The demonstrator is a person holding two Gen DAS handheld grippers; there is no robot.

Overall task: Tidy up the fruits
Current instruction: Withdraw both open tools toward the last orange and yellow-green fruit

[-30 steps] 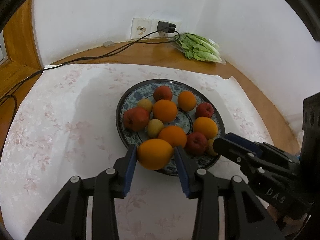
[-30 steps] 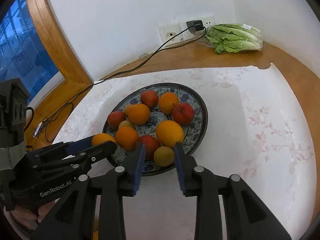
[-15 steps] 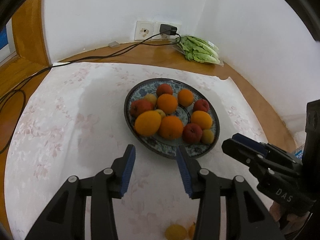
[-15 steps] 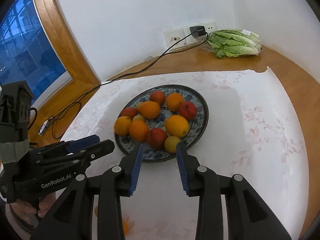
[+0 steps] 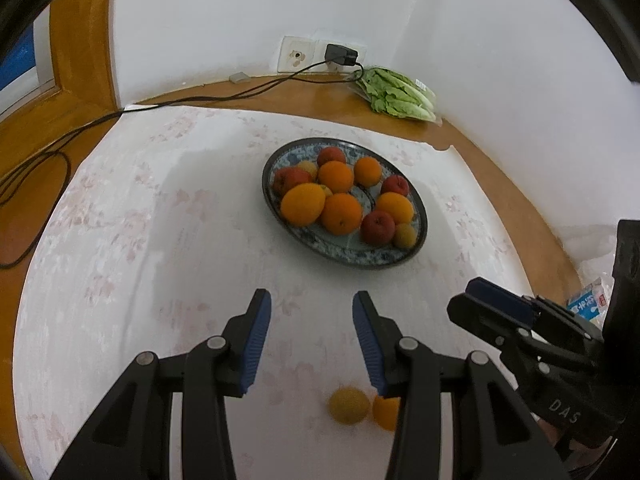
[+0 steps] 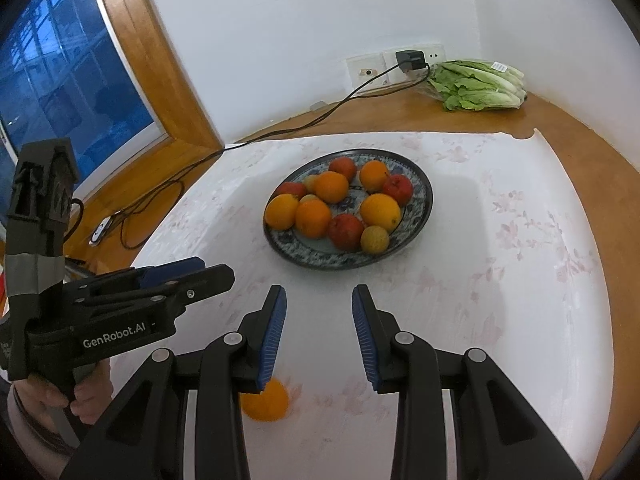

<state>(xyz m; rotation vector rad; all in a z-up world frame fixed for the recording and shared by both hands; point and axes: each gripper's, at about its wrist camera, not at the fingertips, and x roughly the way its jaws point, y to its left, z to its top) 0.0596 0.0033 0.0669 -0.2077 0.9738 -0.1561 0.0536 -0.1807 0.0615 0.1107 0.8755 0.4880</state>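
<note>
A blue patterned plate (image 5: 340, 254) (image 6: 420, 196) sits mid-table and holds several oranges, red apples and small yellow fruits. The large orange (image 5: 303, 204) lies at the plate's left edge. My left gripper (image 5: 311, 342) is open and empty, well back from the plate. Below it on the cloth lie a small yellow fruit (image 5: 349, 405) and an orange (image 5: 385, 414). My right gripper (image 6: 319, 338) is open and empty, also back from the plate, with an orange (image 6: 266, 401) on the cloth under its left finger.
A white flowered cloth (image 5: 160, 240) covers the round wooden table. A bag of lettuce (image 5: 398, 96) (image 6: 480, 86) lies by the wall socket. A black cable (image 5: 160, 106) runs along the table's left. A window (image 6: 60, 80) is at left.
My left gripper let go of the large orange onto the plate's left edge and opened. Both grippers drew back and up from the plate, bringing loose fruit on the cloth into view.
</note>
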